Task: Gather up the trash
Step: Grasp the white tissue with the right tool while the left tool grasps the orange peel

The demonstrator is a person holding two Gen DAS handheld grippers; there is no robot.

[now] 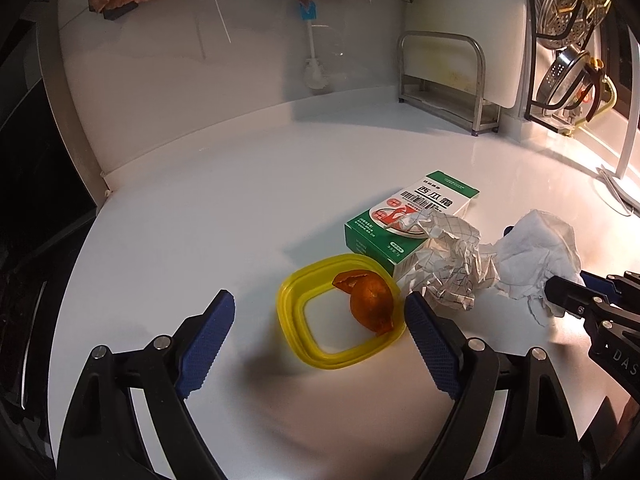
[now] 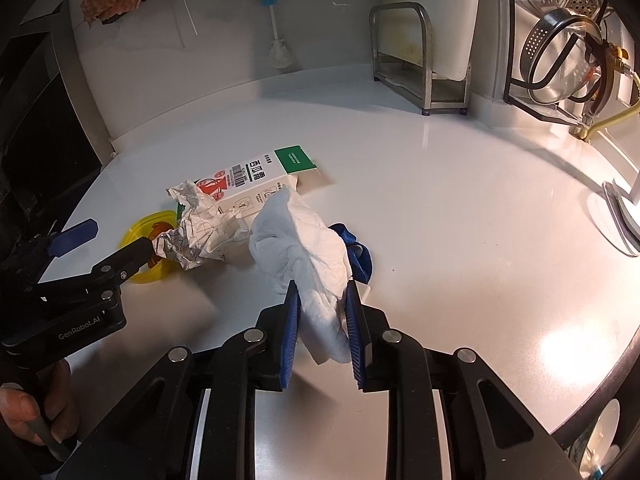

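A yellow lid [image 1: 296,340] lies on the white counter [image 1: 200,220] with an orange peel [image 1: 370,300] on it. My left gripper [image 1: 320,298] is open just in front of them, one finger on each side of the lid. Behind the lid lie a green-and-white carton [image 1: 404,216] and crumpled checked paper [image 1: 452,264]. To the right, my right gripper [image 2: 322,286] is shut on a white tissue [image 2: 304,240], which hangs between its blue pads. A blue item [image 2: 360,256] lies partly hidden under the tissue. The same tissue [image 1: 536,248] shows in the left wrist view.
A metal rack [image 1: 440,76] and a white board [image 1: 480,20] stand at the back right. Steel strainers [image 1: 568,60] hang in a wire rack at the far right. A brush [image 1: 314,64] leans on the back wall. The counter ends at a dark drop on the left.
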